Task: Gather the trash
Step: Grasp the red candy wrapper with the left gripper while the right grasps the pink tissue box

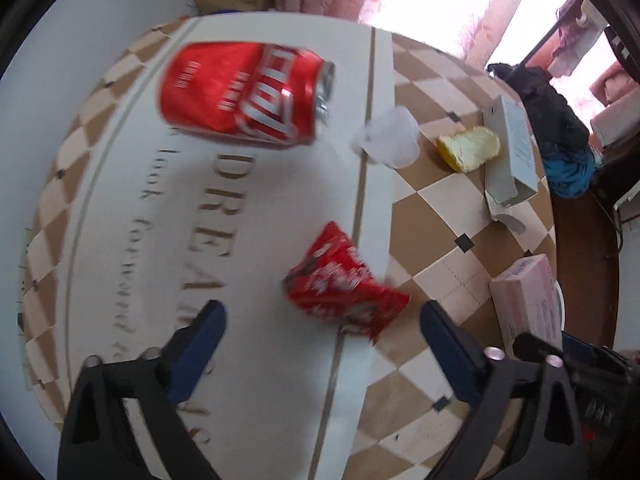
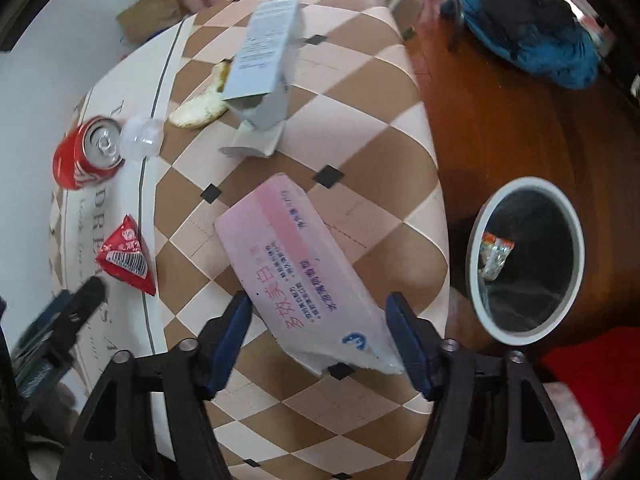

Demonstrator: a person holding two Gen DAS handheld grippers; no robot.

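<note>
Both tools hang over litter on the checked bench.

The left tool (image 1: 320, 336) gapes, released, over a crumpled red wrapper (image 1: 340, 284). The right tool (image 2: 320, 332) straddles the near end of a pink box (image 2: 296, 268), pads not visibly pressing. A red can (image 1: 244, 92) lies beyond; the bin (image 2: 528, 260) stands beside the bench (image 2: 360, 120).

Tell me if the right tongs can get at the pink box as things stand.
Probably yes. The right tongs are open and already straddle the near end of the pink box, which lies flat on the table with nothing on it or close beside it.
</note>
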